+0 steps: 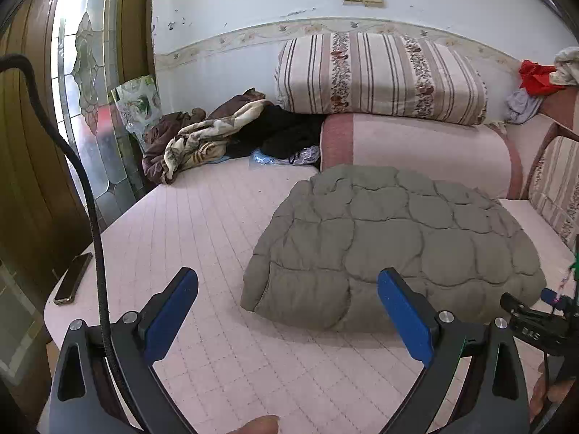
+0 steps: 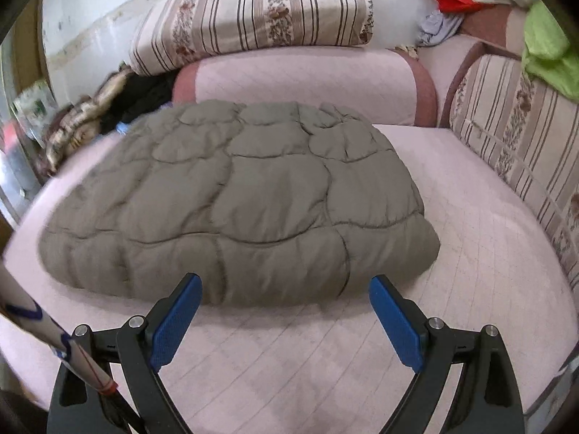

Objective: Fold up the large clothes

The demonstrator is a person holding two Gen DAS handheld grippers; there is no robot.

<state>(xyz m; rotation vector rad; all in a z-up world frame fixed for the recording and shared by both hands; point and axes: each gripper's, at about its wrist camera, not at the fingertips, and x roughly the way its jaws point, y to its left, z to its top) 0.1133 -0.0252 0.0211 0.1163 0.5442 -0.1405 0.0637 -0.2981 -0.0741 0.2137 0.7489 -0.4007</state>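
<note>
Olive-grey and puffy, the quilted jacket (image 1: 394, 246) lies folded into a thick, rounded bundle on the pink quilted mattress (image 1: 202, 224), just ahead of my fingers. Its surface is stitched into wavy, scale-like pockets that bulge between the seams, and its near edge is a fat, doubled-over roll. From my left gripper (image 1: 287, 320) the bundle sits ahead and to the right, its near edge reaching behind my right blue pad (image 1: 405, 320); my left jaws stand spread wide with nothing between them, only bare mattress. From my right gripper (image 2: 286, 320) the jacket (image 2: 239, 199) fills the space straight ahead and to the left, its front roll just beyond my fingertips (image 2: 177, 318); these jaws too stand wide apart and hold nothing. Beyond the jacket a pink bolster (image 2: 307, 79) runs across, with a striped floral pillow (image 2: 253, 7) stacked on it. Far off to the left of my left fingers, a phone (image 1: 74, 276) lies at the mattress edge.
</note>
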